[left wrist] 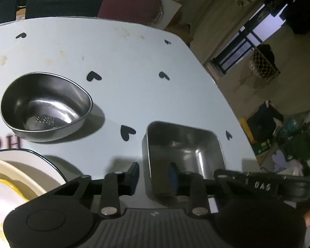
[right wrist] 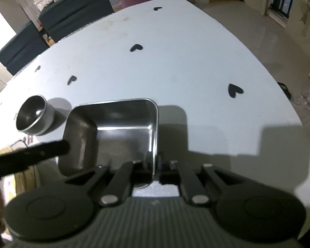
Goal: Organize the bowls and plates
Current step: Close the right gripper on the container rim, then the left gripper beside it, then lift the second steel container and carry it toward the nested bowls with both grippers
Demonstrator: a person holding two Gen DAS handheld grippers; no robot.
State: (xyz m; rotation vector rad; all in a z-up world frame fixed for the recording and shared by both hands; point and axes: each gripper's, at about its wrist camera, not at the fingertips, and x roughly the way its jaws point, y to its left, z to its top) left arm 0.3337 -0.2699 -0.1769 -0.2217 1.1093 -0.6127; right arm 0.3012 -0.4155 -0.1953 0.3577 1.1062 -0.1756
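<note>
A square steel bowl [left wrist: 184,155] [right wrist: 122,132] sits on the white table [left wrist: 134,66]. My left gripper [left wrist: 154,175] is open, its jaws straddling the bowl's left wall, one finger inside and one outside. My right gripper [right wrist: 154,163] is shut on the bowl's right rim. The left gripper's finger [right wrist: 41,150] shows at the bowl's left side in the right wrist view. A teardrop-shaped steel bowl [left wrist: 45,105] [right wrist: 34,117] stands apart to the left. A white plate with a dark rim [left wrist: 31,165], holding a cream and yellow dish, lies at the lower left.
The table [right wrist: 196,62] carries black heart prints. Its right edge [left wrist: 233,107] drops to the floor, where bags and boxes lie. Dark chairs [right wrist: 68,14] and a maroon seat [left wrist: 130,0] stand beyond the far edge.
</note>
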